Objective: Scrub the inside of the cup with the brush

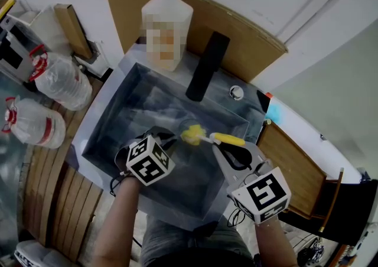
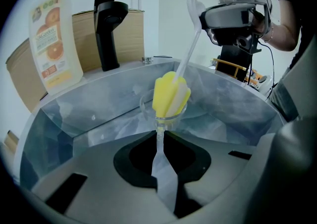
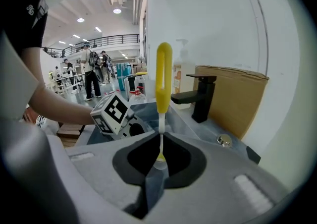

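**A:** Where is the cup [image 2: 164,113]?

**B:** In the middle of the head view, low over the sink [image 1: 103,118]. The left gripper [image 2: 159,141] has its 2 jaws pinched on a clear part of the cup's near side.

**A:** And the brush [image 1: 215,138]?

**B:** Its yellow sponge head [image 2: 171,94] sits inside the cup and pokes above the rim. The thin handle climbs to the upper right of the left gripper view. There the right gripper [image 3: 160,157] is clamped tight on it.

**A:** Anything behind them?

**B:** A black faucet [image 1: 207,65] stands at the top centre of the head view. A soap bottle [image 1: 168,6] is just left of it.
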{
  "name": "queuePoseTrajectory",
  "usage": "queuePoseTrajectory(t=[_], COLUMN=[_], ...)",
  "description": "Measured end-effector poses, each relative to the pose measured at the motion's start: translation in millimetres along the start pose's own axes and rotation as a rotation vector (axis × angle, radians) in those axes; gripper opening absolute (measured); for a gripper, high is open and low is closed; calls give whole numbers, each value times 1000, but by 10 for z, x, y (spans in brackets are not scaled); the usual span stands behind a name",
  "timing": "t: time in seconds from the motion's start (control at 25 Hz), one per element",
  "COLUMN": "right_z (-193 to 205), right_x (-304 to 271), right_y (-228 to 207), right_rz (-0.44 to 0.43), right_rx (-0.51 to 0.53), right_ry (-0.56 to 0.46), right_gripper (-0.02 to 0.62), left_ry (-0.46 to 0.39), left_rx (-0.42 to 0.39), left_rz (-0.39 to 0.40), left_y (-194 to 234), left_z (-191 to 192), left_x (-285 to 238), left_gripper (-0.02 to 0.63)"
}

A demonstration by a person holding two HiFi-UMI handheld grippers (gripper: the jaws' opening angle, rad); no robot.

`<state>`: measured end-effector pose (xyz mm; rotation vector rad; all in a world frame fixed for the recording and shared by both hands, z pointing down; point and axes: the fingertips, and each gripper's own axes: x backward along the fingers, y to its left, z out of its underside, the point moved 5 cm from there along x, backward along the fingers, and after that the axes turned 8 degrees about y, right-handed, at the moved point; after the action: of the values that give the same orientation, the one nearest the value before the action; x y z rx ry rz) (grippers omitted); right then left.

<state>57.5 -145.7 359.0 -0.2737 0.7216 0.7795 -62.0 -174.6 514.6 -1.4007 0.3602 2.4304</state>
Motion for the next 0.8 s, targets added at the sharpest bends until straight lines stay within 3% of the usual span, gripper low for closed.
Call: queuePoseTrajectory(t=[0.32,0.8], right_z=[-175,-310], right_x=[-155,-316], right_y=[133,-96], right_rz=[-35,2], right_rx=[21,-1], right_ry=[1,-35], right_gripper=[17,18], left_ry=[-2,0], left_rx=[8,11], left_rz=[0,4], left_y=[-9,-11], left_z=[3,-6], left_x=[0,1], left_gripper=[55,55])
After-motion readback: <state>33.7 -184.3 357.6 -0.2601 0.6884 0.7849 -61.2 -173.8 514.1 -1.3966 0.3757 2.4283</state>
